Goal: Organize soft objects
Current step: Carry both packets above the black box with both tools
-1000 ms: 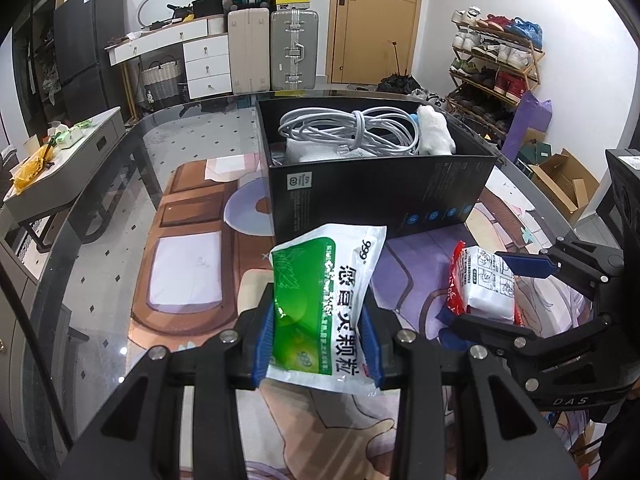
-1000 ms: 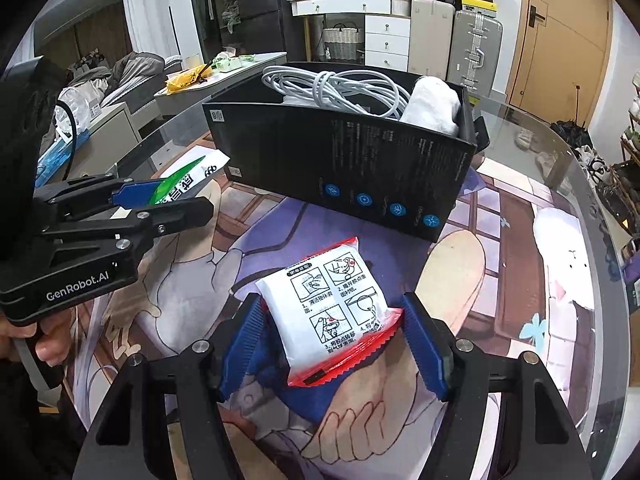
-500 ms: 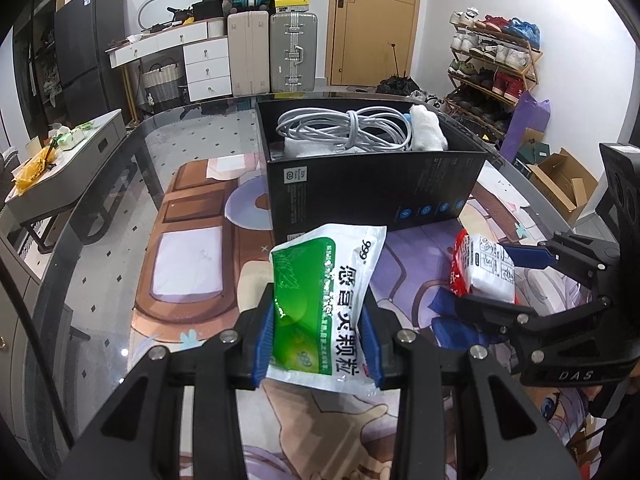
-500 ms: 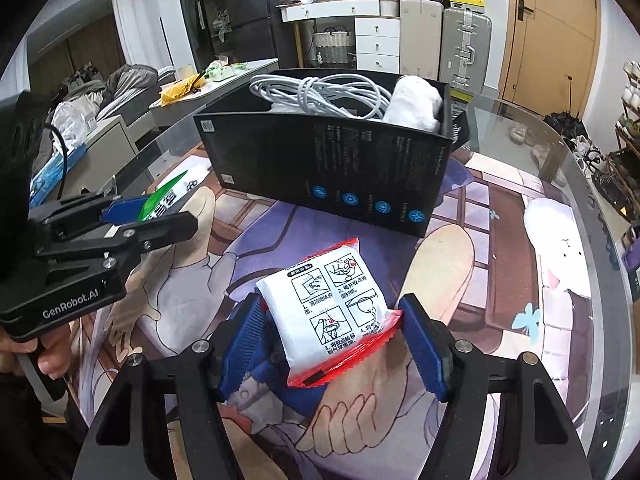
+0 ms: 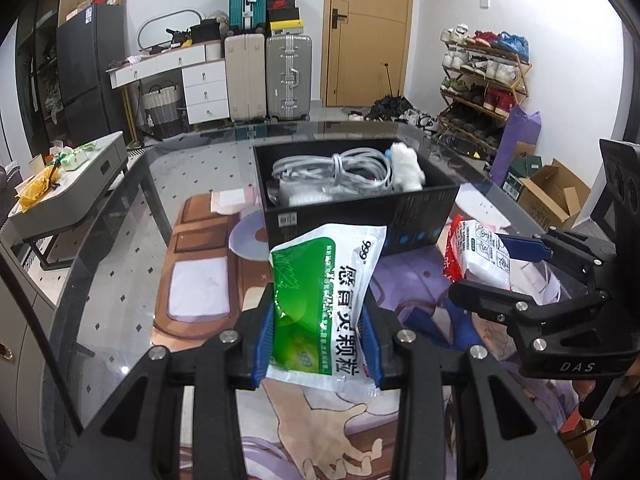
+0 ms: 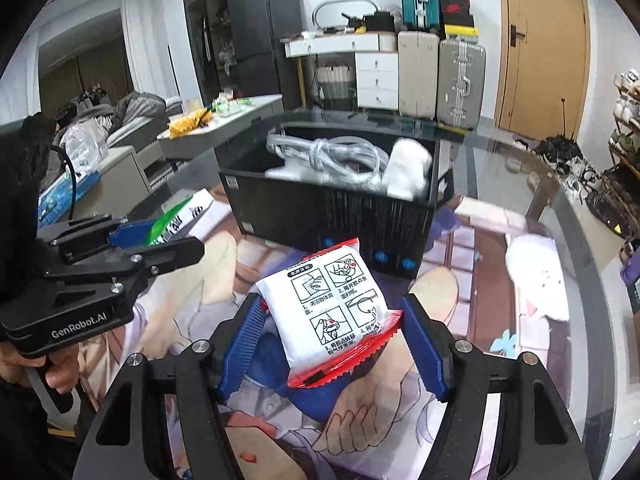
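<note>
Both packets (image 5: 324, 304) higher off table (image 5: 120, 264).

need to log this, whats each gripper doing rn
left gripper: shut on the green packet
right gripper: shut on the white pouch

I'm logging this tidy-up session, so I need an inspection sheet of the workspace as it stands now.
Surface: glass table over a cartoon-print mat.
Job's things: green-and-white sachet; white packet with red edge; open black box holding a white plush toy.
Clutter: white paper left of the box.
Grippers: left gripper shut on the sachet; right gripper shut on the packet, both lifted off the mat.
Cables: coiled grey cable inside the box.
Surroundings: suitcases, wooden door, shoe rack.
</note>
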Demonstrator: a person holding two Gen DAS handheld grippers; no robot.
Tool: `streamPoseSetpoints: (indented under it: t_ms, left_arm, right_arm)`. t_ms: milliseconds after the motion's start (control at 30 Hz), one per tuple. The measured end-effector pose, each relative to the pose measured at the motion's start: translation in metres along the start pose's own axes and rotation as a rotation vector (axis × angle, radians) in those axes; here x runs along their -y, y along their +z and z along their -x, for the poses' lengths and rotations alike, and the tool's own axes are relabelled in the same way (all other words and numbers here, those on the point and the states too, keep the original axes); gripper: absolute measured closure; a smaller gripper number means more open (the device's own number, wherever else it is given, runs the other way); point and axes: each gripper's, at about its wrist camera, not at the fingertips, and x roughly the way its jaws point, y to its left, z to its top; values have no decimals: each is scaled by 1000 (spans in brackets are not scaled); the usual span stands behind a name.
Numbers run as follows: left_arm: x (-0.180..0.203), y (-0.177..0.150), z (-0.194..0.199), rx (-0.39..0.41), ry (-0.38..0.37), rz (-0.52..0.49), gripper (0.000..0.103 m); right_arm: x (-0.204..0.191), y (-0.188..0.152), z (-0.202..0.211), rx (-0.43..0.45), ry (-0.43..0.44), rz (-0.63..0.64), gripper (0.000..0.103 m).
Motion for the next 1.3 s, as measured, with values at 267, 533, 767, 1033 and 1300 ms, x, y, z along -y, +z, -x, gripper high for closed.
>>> streamPoseSetpoints:
  t_ms: [267,533,767,1033,1300]
  left_arm:
    - [4,18,11,47,-8,-10,67]
    - [6,39,18,93,-38,-20,66]
    - [-1,56,16,115,-38,-9,66]
    - [-13,76,9,130,-33,-4,66]
    - [-23,97,-7,128,-30,15,66]
  right_arm:
    - [-2,17,28,112,-1,-23,33]
    - [-1,37,40,150,-37,-28,33]
    - [0,57,43,167,-55,-21,33]
    - [3,80,34,167,-58,-1,33]
    - [13,97,10,152,-59,-1,33]
